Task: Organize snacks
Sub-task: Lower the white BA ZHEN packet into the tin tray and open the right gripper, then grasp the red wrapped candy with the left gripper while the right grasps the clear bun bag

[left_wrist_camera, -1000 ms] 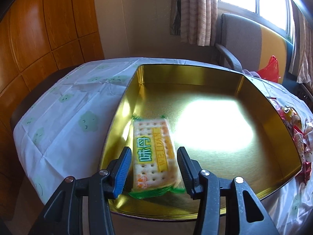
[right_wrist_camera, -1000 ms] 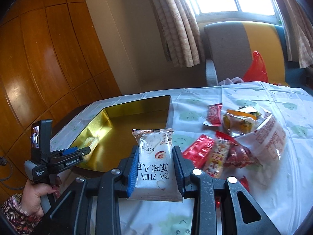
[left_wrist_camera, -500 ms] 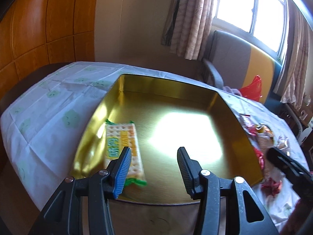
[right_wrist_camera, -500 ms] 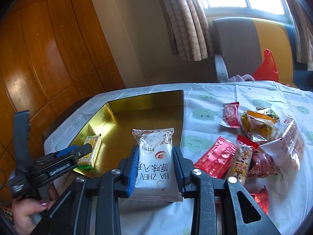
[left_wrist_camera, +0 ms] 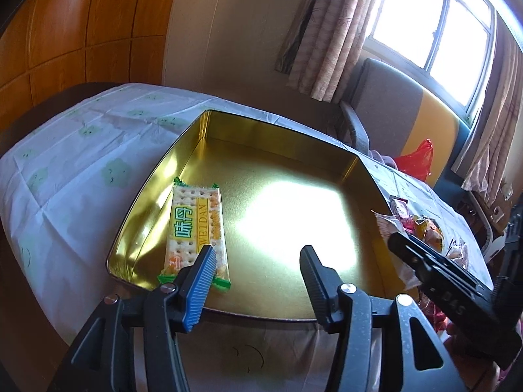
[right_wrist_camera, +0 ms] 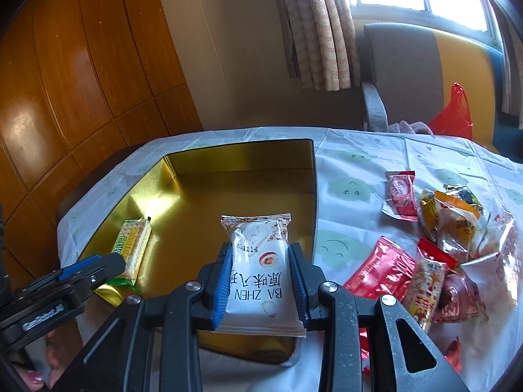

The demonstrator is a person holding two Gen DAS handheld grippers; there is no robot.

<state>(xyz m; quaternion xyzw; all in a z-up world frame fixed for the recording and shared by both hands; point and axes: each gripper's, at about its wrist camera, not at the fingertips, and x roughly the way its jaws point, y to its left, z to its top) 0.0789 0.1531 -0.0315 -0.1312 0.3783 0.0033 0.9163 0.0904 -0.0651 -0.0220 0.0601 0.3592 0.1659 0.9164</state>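
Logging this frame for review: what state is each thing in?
Left gripper: open, empty; jaws just widened.
Right gripper: shut on white packet.
Cracker pack: lying flat in the tin.
Gold tin: lid off, holds one pack.
Loose snacks: heaped on the tablecloth.

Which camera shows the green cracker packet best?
The left wrist view: the cracker packet lies flat in the gold tin, label facing up. The right wrist view shows it small, at the tin's left wall, partly behind the left tongs.
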